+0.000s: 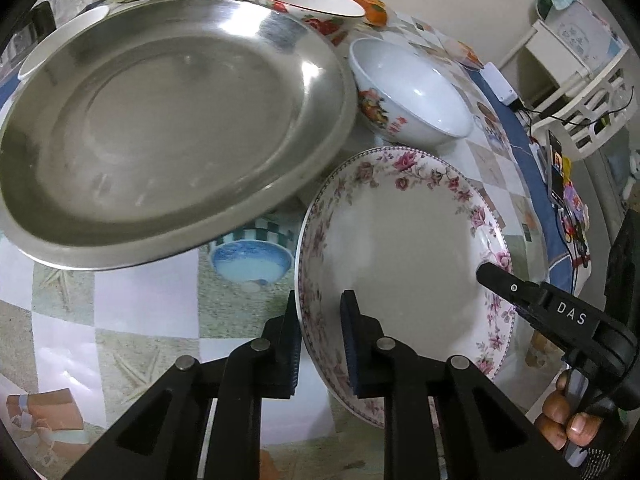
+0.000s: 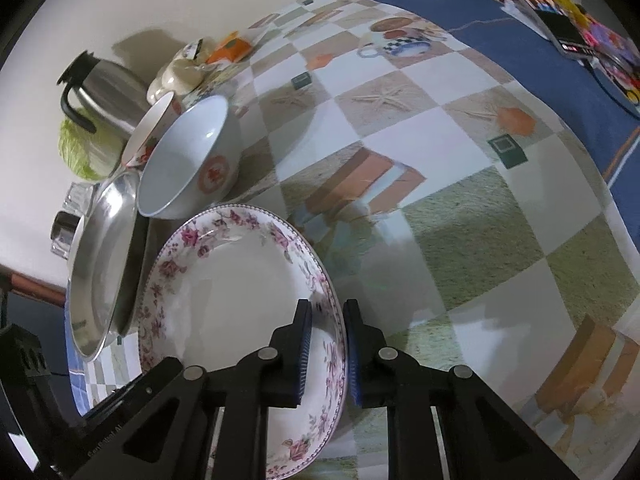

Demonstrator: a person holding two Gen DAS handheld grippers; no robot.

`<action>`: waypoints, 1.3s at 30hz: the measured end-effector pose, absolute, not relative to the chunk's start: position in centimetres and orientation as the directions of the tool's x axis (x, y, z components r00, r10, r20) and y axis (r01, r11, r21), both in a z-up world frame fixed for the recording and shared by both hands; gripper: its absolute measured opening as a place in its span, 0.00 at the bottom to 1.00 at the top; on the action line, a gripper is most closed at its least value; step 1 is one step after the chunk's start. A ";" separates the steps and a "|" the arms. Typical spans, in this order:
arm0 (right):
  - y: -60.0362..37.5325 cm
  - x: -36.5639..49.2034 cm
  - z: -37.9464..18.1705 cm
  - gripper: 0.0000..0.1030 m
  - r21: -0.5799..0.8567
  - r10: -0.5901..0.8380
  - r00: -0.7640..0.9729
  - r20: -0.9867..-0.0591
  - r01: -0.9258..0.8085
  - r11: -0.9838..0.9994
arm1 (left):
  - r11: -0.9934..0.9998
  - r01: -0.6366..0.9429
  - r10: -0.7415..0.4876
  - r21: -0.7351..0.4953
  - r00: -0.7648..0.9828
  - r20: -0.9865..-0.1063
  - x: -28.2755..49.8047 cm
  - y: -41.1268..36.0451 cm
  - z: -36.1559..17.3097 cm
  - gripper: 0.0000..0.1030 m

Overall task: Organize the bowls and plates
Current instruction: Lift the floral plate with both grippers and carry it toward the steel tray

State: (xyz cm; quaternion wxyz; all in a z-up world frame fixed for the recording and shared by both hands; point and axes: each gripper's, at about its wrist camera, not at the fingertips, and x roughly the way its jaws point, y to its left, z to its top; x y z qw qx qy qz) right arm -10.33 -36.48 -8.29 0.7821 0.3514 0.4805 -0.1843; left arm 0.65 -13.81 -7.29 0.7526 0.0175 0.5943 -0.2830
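The surface (image 2: pixel 400 152), covered in a checkered cloth printed with starfish, cups and boxes, carries everything here. Largest on it is the steel plate (image 1: pixel 168 120), round and shallow with a dull sheen, sitting just left of the floral plate (image 1: pixel 400 248) and raised at its near edge, its rim overlapping the space above the cloth. Behind it stand a steel kettle (image 2: pixel 108 96) with a black handle, a green cabbage (image 2: pixel 80 152) and a pale bag of buns (image 2: pixel 180 72). The floral plate, white with a band of pink roses round its rim, is tilted up off the surface, held on 2 sides. The left tongs (image 1: pixel 320 332) are clamped on its near-left rim, 1 pad each side; the right tongs (image 2: pixel 324 344) are clamped on its opposite rim likewise. Just beyond it sits a white bowl (image 1: pixel 412 92) with an orange-red emblem, close beside the steel plate, and behind that a second red-flowered bowl (image 1: pixel 312 4), leaning.
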 end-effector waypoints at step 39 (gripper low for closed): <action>-37.8 -15.3 -2.3 0.17 0.460 -0.030 0.652 -0.757 0.566 0.684 | 0.756 0.584 -0.516 -0.296 0.253 -0.819 -1.3 -16.5 -1.4 0.19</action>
